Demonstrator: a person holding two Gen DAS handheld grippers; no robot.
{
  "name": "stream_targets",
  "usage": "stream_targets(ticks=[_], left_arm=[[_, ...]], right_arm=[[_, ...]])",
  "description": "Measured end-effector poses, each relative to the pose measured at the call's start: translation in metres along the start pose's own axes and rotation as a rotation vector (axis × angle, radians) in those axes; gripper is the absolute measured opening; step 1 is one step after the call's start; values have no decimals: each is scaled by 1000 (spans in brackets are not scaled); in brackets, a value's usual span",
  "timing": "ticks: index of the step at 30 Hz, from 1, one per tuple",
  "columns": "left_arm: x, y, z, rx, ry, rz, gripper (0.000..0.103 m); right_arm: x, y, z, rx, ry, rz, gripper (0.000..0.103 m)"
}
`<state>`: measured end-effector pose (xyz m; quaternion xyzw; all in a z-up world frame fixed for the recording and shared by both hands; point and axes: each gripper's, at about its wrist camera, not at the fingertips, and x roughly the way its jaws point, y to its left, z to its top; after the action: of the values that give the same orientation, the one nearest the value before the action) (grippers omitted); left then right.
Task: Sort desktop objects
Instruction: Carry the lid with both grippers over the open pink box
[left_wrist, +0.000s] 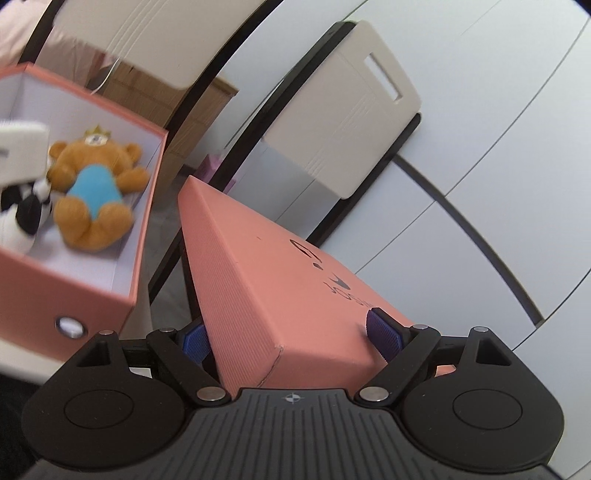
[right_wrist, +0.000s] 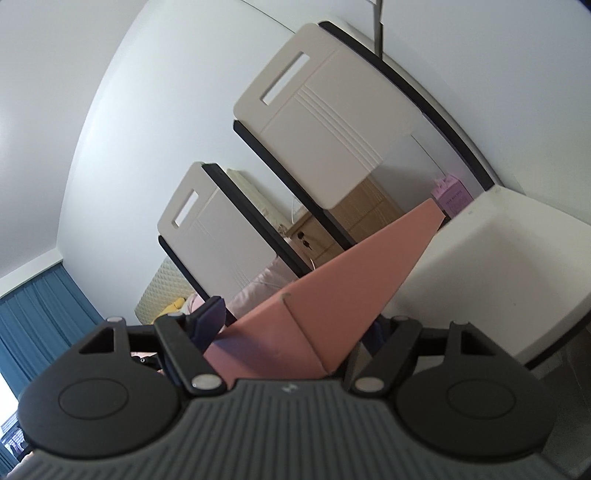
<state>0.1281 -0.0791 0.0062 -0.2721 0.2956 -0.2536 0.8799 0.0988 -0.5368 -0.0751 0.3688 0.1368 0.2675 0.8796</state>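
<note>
My left gripper (left_wrist: 291, 338) is shut on one end of a pink box lid (left_wrist: 280, 280), with its blue pads (left_wrist: 382, 334) on either side of the rim. My right gripper (right_wrist: 291, 328) is shut on the same lid (right_wrist: 332, 302) at another corner, and holds it tilted in the air. To the left in the left wrist view stands an open pink box (left_wrist: 66, 288) that holds a brown teddy bear (left_wrist: 96, 192) with a blue belly and a black-and-white plush toy (left_wrist: 22, 218).
Two beige chair backs (right_wrist: 325, 110) with black frames stand behind a white table (right_wrist: 498, 277). White cabinet doors (left_wrist: 498, 166) fill the right of the left wrist view. A white object (left_wrist: 22, 151) blurs over the open box. A blue curtain (right_wrist: 33, 321) hangs at left.
</note>
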Motion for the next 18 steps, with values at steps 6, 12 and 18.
stream_targets(ticks=[6,12,18], left_arm=[[-16,3,40,16,-56,-25,89],[-43,35,70,-5,-142,4,88],[-79,80,78,-31,-242,57,88]], right_arm=[[25,27,12,-17,-44,69,76],[83,57,13,-34,-10,156,72],[149,82,-5,-46,87,206,71]])
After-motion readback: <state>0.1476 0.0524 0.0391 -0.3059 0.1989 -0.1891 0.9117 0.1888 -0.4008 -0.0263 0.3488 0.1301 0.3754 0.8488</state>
